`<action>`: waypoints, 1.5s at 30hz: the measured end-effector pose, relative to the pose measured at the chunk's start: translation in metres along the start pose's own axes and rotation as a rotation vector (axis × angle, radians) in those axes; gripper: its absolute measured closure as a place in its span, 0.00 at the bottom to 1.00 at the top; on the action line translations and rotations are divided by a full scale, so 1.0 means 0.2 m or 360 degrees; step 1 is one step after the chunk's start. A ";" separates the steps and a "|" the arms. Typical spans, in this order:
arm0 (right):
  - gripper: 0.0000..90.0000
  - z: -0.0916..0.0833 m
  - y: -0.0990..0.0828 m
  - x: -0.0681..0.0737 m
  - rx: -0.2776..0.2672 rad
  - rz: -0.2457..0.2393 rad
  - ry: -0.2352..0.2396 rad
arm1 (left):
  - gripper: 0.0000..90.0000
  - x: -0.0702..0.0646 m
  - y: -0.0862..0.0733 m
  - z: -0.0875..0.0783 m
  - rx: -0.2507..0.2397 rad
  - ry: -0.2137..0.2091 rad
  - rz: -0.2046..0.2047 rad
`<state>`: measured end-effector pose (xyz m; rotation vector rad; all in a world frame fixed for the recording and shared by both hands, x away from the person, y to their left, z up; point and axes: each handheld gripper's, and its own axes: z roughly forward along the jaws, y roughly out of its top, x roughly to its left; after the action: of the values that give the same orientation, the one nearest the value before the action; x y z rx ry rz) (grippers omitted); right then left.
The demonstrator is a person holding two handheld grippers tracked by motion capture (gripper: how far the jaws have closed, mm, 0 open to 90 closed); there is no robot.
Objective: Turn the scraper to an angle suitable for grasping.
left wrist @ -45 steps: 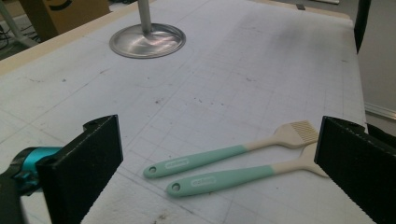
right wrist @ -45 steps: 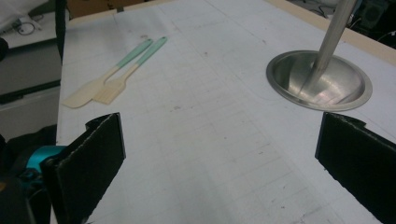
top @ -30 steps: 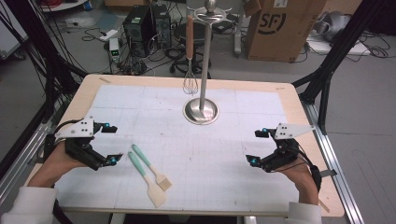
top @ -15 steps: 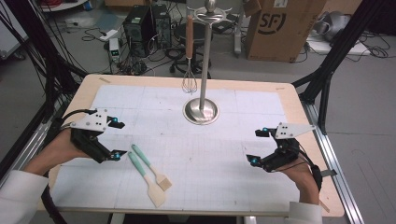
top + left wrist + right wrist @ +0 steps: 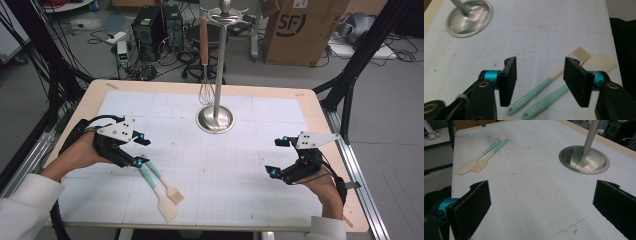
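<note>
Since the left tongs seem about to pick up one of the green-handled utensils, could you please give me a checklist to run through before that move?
1. Left tongs empty: ok; the jaws have just been closing, with nothing gripped.
2. Tongs lined up over the handles: ok; both mint handles lie between the jaws in the left gripper view.
3. One utensil singled out: not ok; the pastry brush and spatula lie side by side, possibly touching.
4. Pads touching a handle: cannot tell.
5. Right tongs out of the way: ok; open, far across the table.
6. Whisk hanging on the stand: ok.
</note>
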<state>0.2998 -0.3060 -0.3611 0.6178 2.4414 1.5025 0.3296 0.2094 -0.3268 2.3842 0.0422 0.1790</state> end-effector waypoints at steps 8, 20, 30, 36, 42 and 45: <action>0.00 0.00 0.00 0.00 -0.0003 0.0003 -0.0001 | 0.84 0.01 -0.01 0.09 0.0115 -0.0138 0.0022; 0.00 0.00 0.00 0.00 -0.0008 -0.0014 0.0000 | 1.00 0.01 -0.03 0.23 0.0298 -0.0227 0.0075; 0.00 0.01 0.00 0.00 0.0010 -0.0014 0.0007 | 1.00 0.02 -0.11 0.33 0.0408 -0.0241 0.0030; 0.00 0.02 0.00 0.00 0.0015 -0.0009 0.0012 | 1.00 0.03 -0.12 0.38 0.0446 -0.0261 0.0038; 0.00 0.02 -0.01 0.00 0.0018 0.0007 0.0016 | 1.00 0.05 -0.13 0.41 0.0502 -0.0275 0.0035; 0.00 0.02 -0.01 0.00 0.0012 0.0003 0.0019 | 1.00 0.05 -0.14 0.42 0.0517 -0.0276 0.0046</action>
<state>0.3017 -0.3030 -0.3643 0.6142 2.4569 1.5027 0.3512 0.1731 -0.4050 2.7161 -0.0490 -0.0251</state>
